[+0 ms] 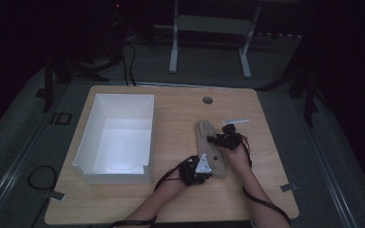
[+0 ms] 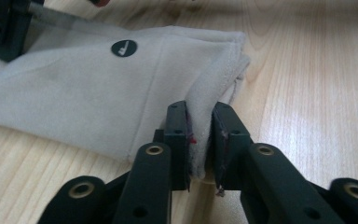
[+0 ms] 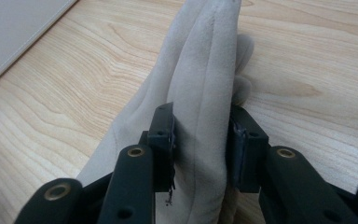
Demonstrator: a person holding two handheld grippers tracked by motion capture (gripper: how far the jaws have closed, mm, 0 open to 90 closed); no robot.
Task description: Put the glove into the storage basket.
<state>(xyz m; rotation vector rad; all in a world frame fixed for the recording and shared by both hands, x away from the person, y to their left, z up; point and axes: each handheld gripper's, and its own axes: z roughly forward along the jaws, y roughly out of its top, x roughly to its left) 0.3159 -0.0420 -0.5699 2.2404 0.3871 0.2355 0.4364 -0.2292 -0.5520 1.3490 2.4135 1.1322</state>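
Note:
A pale beige suede glove (image 1: 208,142) lies flat on the wooden table, right of centre, with its fingers pointing away. My left gripper (image 1: 212,172) is at the glove's near end. In the left gripper view the glove (image 2: 98,93) carries a small dark round logo, and my left gripper (image 2: 200,140) is shut on a raised fold at its edge. My right gripper (image 1: 214,140) comes in from the right at the glove's middle. In the right gripper view its jaws (image 3: 203,144) press on both sides of a bunched ridge of the glove (image 3: 200,70).
An empty white open box (image 1: 88,137) stands on the left half of the table, and its wall (image 3: 9,32) shows at the upper left of the right gripper view. A round cable hole (image 1: 207,100) sits near the far edge. Bare wood (image 1: 123,204) runs along the front.

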